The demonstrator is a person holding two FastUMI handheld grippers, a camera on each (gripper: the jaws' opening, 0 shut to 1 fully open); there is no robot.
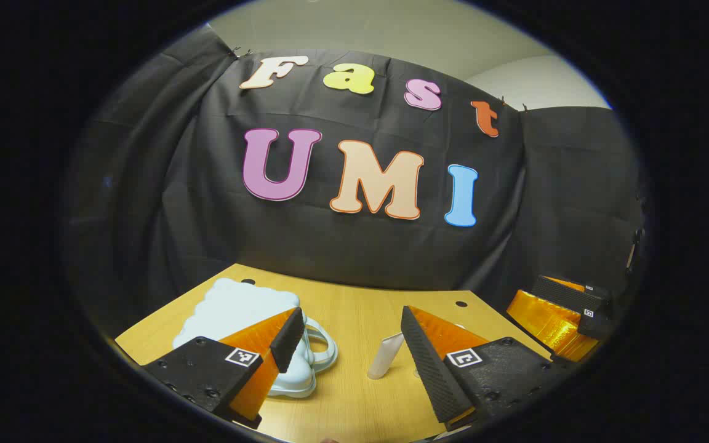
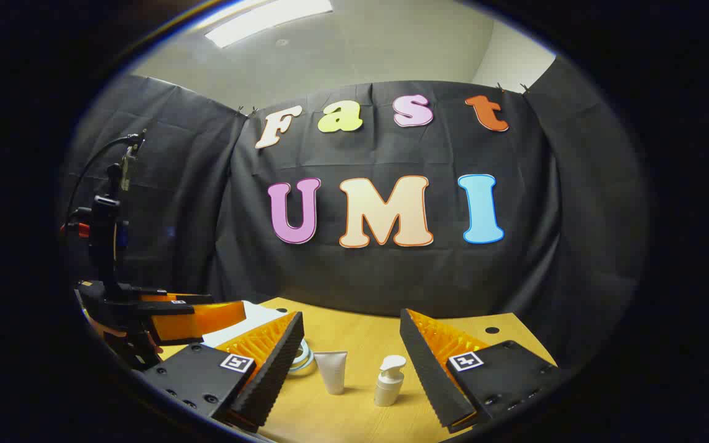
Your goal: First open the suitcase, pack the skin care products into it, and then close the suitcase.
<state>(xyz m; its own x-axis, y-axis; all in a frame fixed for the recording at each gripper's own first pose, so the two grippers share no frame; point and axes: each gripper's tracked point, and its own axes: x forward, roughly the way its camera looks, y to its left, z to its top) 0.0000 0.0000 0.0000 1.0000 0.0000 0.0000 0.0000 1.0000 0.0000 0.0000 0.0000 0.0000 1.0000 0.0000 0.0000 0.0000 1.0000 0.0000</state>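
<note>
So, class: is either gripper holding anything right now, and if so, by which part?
Nothing is held. The left gripper and the right gripper are both open over the table; the suitcase, tube and pump bottle stand untouched.

Pale blue suitcase (image 1: pixel 237 311) — white tube (image 2: pixel 332 371), white pump bottle (image 2: pixel 388 381) — tan wooden table (image 1: pixel 354 320).

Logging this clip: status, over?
Both grippers open, empty. Suitcase shut on table. Tube, pump bottle standing, unpacked. Nothing blocking.
</note>
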